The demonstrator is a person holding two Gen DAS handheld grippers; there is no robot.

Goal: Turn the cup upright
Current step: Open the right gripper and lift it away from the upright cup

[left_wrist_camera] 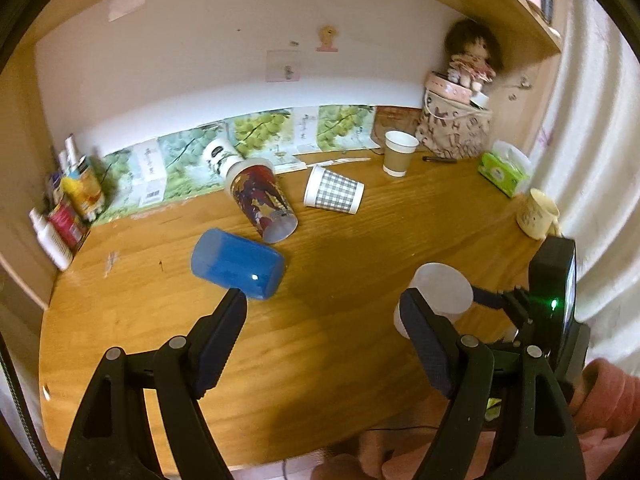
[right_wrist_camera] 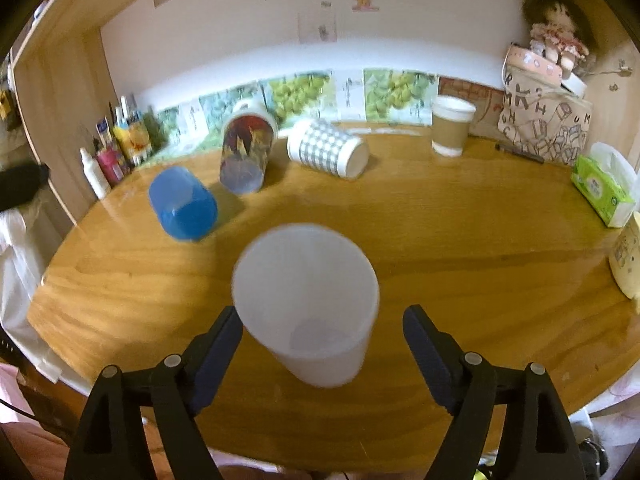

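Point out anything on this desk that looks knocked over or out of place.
Three cups lie on their sides on the desk: the blue cup, the picture-printed cup and the checked paper cup. The white cup between the right gripper fingers stands upright, as does the brown-sleeved cup.

Between the spread fingers of the right gripper (right_wrist_camera: pixel 322 338) a cup (right_wrist_camera: pixel 306 304) stands upright on the table (right_wrist_camera: pixel 460 280). Ahead of it to the left, 3 cups lie on their sides: a plain one (right_wrist_camera: pixel 183 203) nearest, a pictured one (right_wrist_camera: pixel 246 154) beyond it, and a checked one (right_wrist_camera: pixel 327 148) right of that. Farther ahead to the right a sleeved cup (right_wrist_camera: pixel 451 125) stands upright, with a tissue pack (right_wrist_camera: pixel 602 192) at the far right.
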